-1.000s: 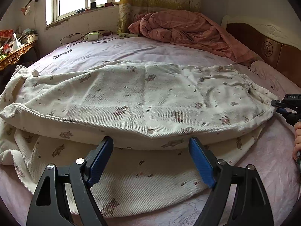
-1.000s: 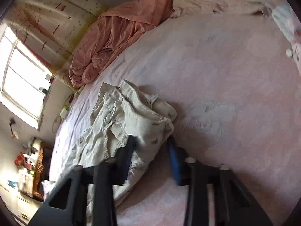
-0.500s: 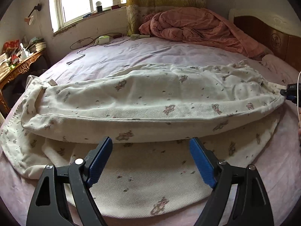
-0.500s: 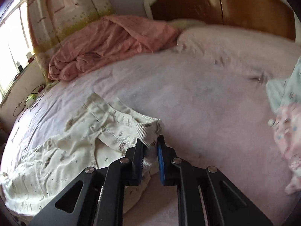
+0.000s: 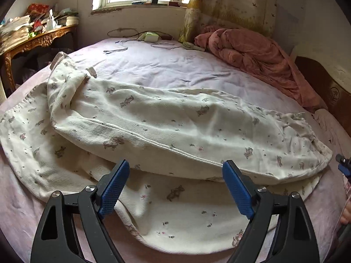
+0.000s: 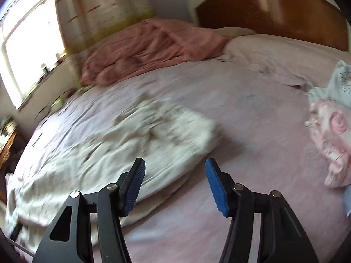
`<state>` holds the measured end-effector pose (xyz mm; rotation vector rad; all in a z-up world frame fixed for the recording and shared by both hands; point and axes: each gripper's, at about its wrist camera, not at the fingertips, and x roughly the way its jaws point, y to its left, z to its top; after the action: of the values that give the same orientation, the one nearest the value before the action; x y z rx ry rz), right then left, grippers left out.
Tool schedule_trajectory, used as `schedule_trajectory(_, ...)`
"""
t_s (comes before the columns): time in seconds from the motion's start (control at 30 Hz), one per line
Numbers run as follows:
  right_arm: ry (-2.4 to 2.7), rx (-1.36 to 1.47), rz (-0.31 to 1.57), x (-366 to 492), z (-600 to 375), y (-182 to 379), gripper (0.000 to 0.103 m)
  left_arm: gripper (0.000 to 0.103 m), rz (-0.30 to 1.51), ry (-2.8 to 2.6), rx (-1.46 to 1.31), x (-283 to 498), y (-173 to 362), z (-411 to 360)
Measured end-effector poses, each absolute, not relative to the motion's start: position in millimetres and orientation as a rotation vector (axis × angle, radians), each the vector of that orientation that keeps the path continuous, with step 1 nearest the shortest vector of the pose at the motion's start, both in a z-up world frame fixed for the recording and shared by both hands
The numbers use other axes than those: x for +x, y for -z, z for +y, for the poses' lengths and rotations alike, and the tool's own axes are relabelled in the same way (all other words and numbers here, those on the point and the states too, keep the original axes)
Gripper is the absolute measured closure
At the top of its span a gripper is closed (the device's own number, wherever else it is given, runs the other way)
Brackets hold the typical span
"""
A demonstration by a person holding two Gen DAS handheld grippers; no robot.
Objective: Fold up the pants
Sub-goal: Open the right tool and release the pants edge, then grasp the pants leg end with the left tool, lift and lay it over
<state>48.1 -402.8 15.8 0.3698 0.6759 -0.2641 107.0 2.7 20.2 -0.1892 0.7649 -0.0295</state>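
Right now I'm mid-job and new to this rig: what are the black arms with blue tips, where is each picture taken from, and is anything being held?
They are handheld two-finger grippers with blue pads, one in each of a person's hands. Each picture comes from a camera on one gripper, looking forward along its fingers. In the left wrist view, the left gripper is open above cream printed pants, lying with one leg folded over the other on a pink bed sheet. In the blurred right wrist view, the right gripper is also open, beside one end of the pants. Neither holds anything. A pink quilt lies bunched near the headboard.
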Motion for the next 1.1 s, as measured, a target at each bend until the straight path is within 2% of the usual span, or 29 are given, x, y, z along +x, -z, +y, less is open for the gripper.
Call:
schedule_trajectory(0.17, 0.113, 0.318, 0.686, 39.8, -325.2, -21.3, 0.042, 0.017, 0.848, -0.076, -0.356, 133.3, -14.3, 41.2)
schedule_trajectory(0.23, 0.078, 0.288, 0.684, 36.1, -299.2, -22.2, 0.042, 0.02, 0.919, -0.143, -0.458, 143.8, -5.2, 62.9)
schedule_trajectory(0.33, 0.06, 0.223, 0.677, 29.1, -262.1, -21.9, 0.041, 0.025, 0.932, -0.201, -0.596, 149.4, 1.5, 92.7)
schedule_trajectory(0.47, 0.067, 0.124, 0.691, 25.0, -224.2, -17.4, 0.039, 0.027, 0.952, -0.278, -0.576, 158.6, -0.5, 111.5)
schedule_trajectory(0.63, 0.029, 0.152, 0.739, 30.2, -209.4, -12.1, 0.039, 0.027, 1.013, -0.298, -0.51, 169.1, 1.4, 135.8)
schedule_trajectory(0.7, 0.021, 0.152, 0.742, 29.9, -201.9, -11.4, 0.039, 0.041, 0.985, -0.319, -0.458, 163.5, -4.2, 144.4)
schedule_trajectory(0.73, 0.022, 0.146, 0.745, 29.9, -196.1, -10.7, 0.039, 0.069, 0.97, -0.304, -0.446, 161.0, -6.7, 147.4)
schedule_trajectory(0.77, 0.022, 0.139, 0.747, 30.8, -192.1, -9.7, 0.039, 0.083, 0.966, -0.269, -0.447, 160.9, -8.3, 150.7)
schedule_trajectory(0.8, 0.019, 0.131, 0.752, 32.3, -187.4, -8.3, 0.039, 0.087, 0.972, -0.25, -0.447, 161.2, -9.3, 152.7)
schedule_trajectory(0.83, 0.019, 0.123, 0.76, 34.4, -182.2, -6.4, 0.039, 0.101, 0.975, -0.26, -0.432, 163.3, -10.5, 155.5)
schedule_trajectory(1.1, -0.037, 0.112, 0.797, 38.3, -141.2, -2.0, 0.039, 0.102, 0.901, -0.206, -0.364, 128.0, -24.3, 155.5)
